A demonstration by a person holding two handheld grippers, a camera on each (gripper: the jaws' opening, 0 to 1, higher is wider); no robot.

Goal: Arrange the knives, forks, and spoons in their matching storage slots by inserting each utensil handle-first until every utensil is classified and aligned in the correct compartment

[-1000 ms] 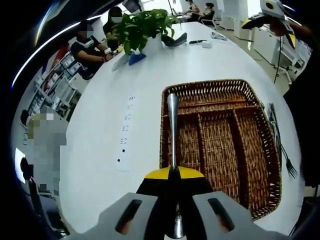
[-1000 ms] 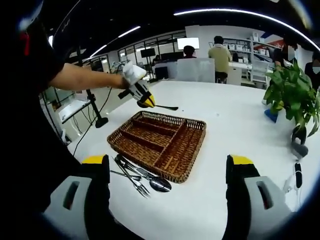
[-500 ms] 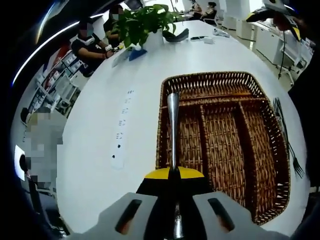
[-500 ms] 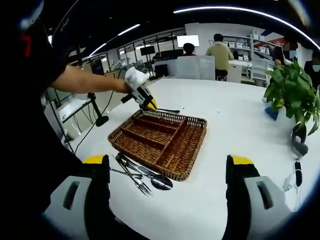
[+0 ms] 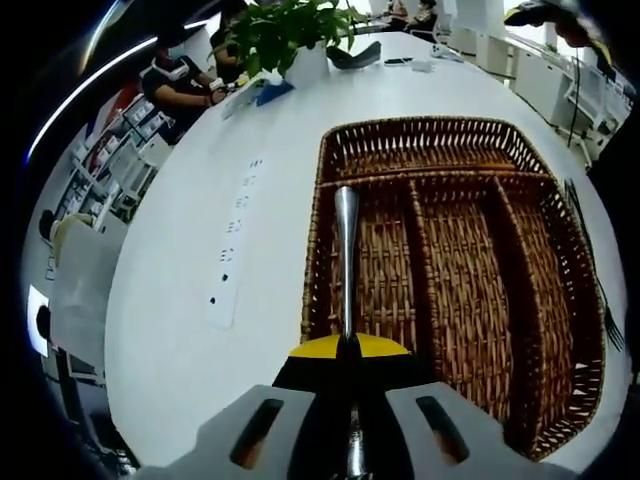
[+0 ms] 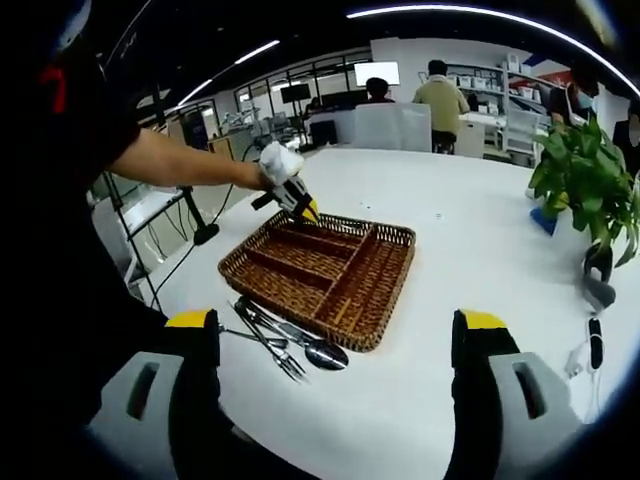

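Observation:
My left gripper (image 5: 347,352) is shut on a metal utensil (image 5: 345,240), whose handle points forward while its head is hidden between the jaws. The handle hangs over the leftmost long slot of the brown wicker tray (image 5: 430,126). The right gripper view shows the left gripper (image 6: 299,208) held by a gloved hand at the far corner of the wicker tray (image 6: 296,298). Several loose utensils (image 6: 285,342), among them a fork and a spoon, lie on the white table in front of the tray. My right gripper (image 6: 337,328) stands open above them, holding nothing.
A potted plant (image 5: 290,35) (image 6: 582,185) stands on the far part of the table. A white strip with dark marks (image 5: 231,250) lies left of the tray. Forks (image 5: 598,290) lie along the tray's right side. People sit at desks behind.
My left gripper has come down and closer to the tray with the utensil, so its handle now sits over the left slot. The right gripper has barely moved.

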